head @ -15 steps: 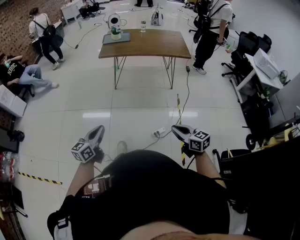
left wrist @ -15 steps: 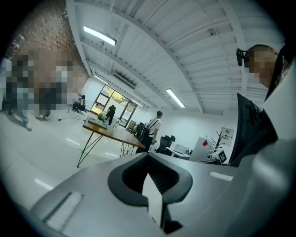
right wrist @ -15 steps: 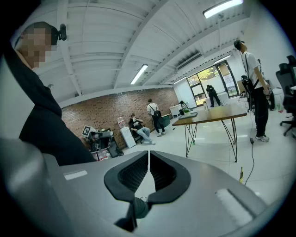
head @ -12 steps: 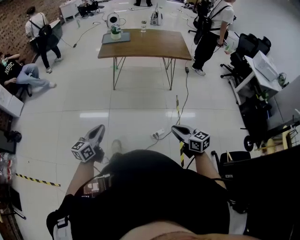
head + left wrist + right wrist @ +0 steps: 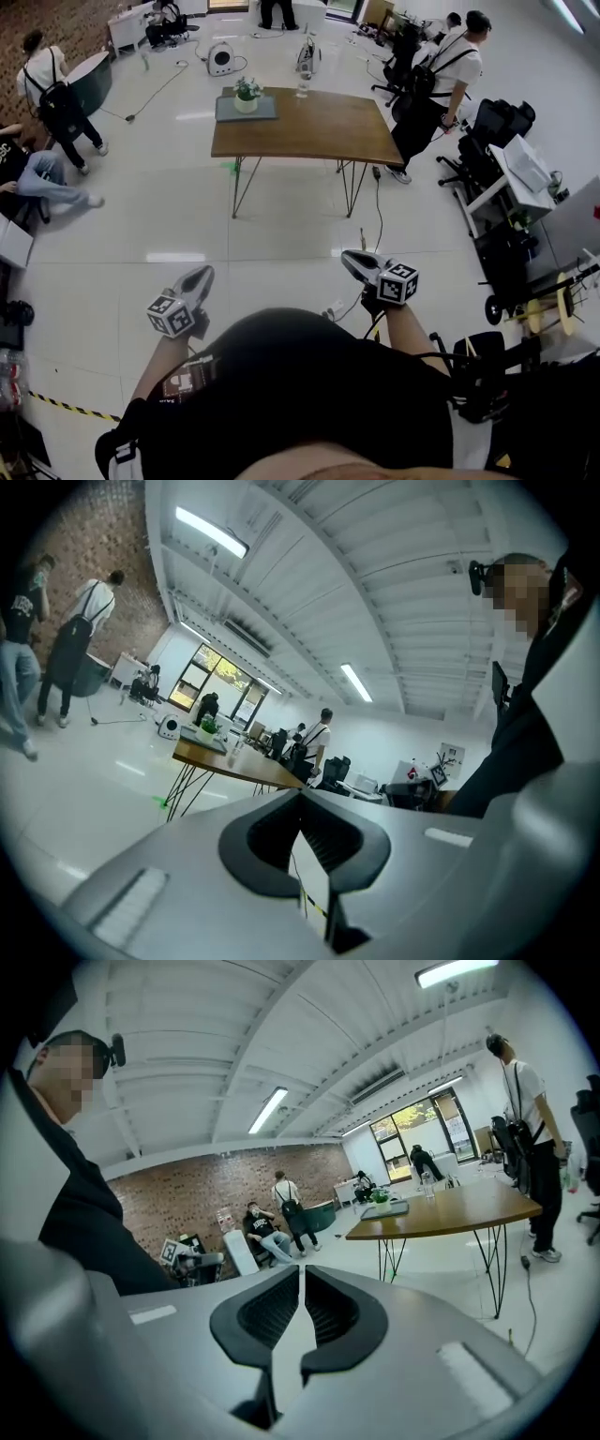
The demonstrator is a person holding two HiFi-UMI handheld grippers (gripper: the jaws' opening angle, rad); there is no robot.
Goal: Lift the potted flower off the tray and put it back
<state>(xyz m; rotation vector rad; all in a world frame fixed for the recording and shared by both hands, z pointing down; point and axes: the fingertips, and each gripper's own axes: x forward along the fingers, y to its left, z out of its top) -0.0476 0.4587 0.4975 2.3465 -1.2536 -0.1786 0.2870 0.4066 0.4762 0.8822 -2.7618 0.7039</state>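
Potted flower sits in the grey tray, pot at the tray's far edge. The tray is on the far left corner of the wooden table, well ahead of the person holding the tongs. A glass stands on the table's far edge, apart from the tray.

Head view shows the tray from above. Both gripper views get it edge-on and small, and they also catch the ceiling strip lights.

Left gripper: jaw tips touching, nothing between. Right gripper: jaws together bar a thin slit, empty. Both are held low by the body, well apart from the table.
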